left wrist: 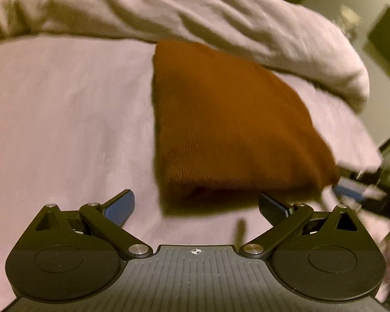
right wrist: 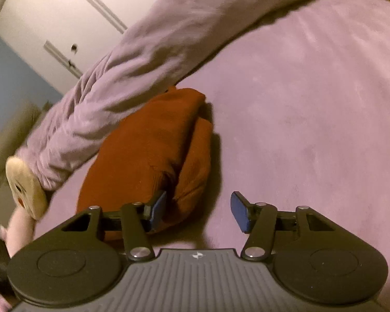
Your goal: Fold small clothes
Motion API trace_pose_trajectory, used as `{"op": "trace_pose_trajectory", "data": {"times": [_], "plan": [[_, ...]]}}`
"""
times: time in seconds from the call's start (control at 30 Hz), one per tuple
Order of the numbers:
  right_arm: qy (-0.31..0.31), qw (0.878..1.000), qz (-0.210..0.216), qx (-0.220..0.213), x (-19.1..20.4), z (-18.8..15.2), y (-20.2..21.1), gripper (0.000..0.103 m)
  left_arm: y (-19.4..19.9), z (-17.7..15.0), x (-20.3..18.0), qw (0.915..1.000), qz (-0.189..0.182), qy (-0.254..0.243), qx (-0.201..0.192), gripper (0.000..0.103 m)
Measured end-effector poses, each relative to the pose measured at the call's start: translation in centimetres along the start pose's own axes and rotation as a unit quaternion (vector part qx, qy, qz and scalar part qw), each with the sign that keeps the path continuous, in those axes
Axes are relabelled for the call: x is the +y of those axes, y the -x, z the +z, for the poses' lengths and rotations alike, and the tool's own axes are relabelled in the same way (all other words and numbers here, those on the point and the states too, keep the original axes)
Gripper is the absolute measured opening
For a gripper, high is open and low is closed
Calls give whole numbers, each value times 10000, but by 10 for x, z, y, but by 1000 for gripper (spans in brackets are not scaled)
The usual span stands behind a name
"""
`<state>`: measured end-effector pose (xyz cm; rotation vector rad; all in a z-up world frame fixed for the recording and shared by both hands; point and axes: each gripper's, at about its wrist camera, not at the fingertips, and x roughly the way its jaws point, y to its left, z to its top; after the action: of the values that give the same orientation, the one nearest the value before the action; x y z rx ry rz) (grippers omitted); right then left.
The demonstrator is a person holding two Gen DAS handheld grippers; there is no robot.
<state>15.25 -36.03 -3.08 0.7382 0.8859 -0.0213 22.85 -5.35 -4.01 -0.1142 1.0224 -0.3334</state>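
Left gripper (left wrist: 196, 206) sits low over the bed, jaws spread wide, blue pads (left wrist: 119, 208) holding nothing. Its right fingertip sits just at the near edge of the folded rust-orange knit garment (left wrist: 228, 130); whether it touches is unclear because of blur. Left fingertip is over bare lilac sheet (left wrist: 65, 117).

Garment lies folded on the sheet, ribbed knit, roughly wedge-shaped in the left wrist view, near edge thick with stacked layers. Its far side tucks under the edge of a bunched pale lilac duvet (left wrist: 195, 13) that runs across the top of the frame. At the garment's right corner the other gripper's blue pad (left wrist: 351, 191) shows, heavily motion-blurred.

Right gripper (right wrist: 197, 210) is also open, jaws wide apart. Its left pad (right wrist: 157, 209) is pressed against the garment (right wrist: 153, 150) right at the gap between two folded layers; the right pad is clear of it, over the sheet (right wrist: 312, 104). Nothing is clamped.

In the right wrist view the garment reads as two thick lobes with a crease between them, upper left part against the duvet (right wrist: 117, 78). A cream plush toy (right wrist: 23, 184) lies at the duvet's lower left end, by the bed edge. White wardrobe doors (right wrist: 65, 13) with long bar handles are behind.
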Motion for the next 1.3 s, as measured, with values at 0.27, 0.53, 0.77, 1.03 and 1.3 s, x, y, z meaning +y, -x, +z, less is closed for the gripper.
{"op": "trace_pose_trajectory", "data": {"times": [0.27,0.53,0.77,1.03,1.3], "plan": [[-1028,9914,802,78,-11,-6,2,55,-6,8,3,9995,208,247,-54,103],[-309,9987,358,-192,20,0,-16,17,6,8,7,9998,104,146,49,103],[448,9988,153,-90,9,3,-13,47,36,26,33,9997,-34,118,-191,103],[122,9953,944,170,-10,68,-45,73,-29,74,60,9903,-647,1229,35,103],[-295,9853,1514,740,-23,92,-107,59,-79,90,47,9851,-1236,1170,260,103]]}}
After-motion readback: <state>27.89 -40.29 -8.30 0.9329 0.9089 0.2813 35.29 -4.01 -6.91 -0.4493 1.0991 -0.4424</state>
